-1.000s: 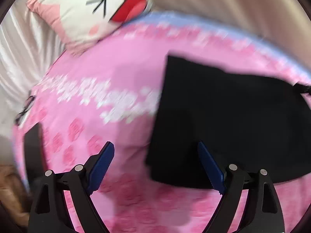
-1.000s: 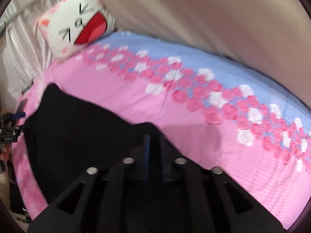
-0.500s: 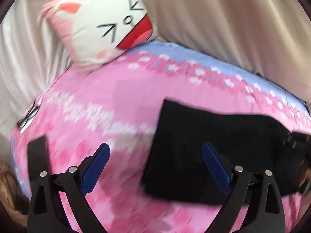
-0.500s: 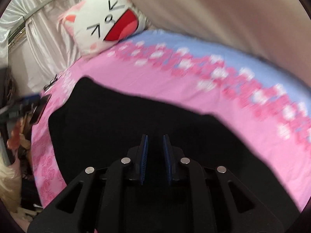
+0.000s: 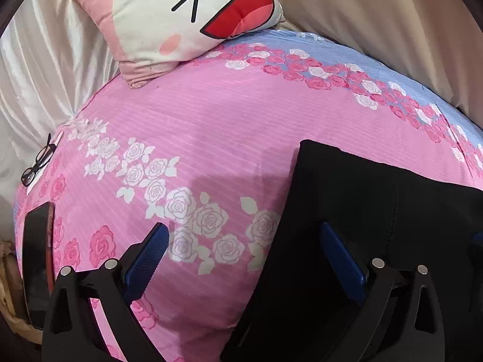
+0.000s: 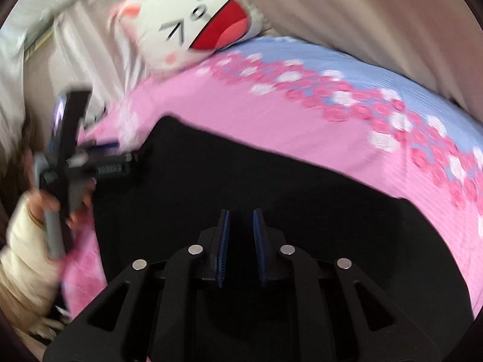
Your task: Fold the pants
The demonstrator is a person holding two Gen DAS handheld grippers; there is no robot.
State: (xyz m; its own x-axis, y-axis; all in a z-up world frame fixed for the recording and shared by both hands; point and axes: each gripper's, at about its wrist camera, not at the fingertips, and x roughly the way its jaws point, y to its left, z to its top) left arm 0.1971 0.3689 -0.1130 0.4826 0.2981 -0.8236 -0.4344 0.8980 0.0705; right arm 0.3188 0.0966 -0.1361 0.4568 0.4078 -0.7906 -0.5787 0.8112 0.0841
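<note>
1. Left gripper (image 5: pixel 241 259): spread wide, nothing held; blue pads (image 5: pixel 145 259) low over the bedspread (image 5: pixel 211 126), right pad over the left edge of the pants (image 5: pixel 377 211).
2. Right gripper (image 6: pixel 241 241): nearly closed, narrow gap between the blue pads, no cloth seen pinched; hovering over the pants (image 6: pixel 241 175).
3. Black pants: folded flat on the pink rose-print bedspread, toward its near edge, well apart from the pillow.
4. Cat-face pillow (image 5: pixel 187 21): at the far corner of the bedspread, against pale curtains (image 5: pixel 392 30).
5. Glasses (image 5: pixel 39 163) and dark phone (image 5: pixel 36 259): along the left edge of the bedspread, apart from each other.
6. Right wrist view blurred; left hand (image 6: pixel 54 205) visible there around its gripper handle.
</note>
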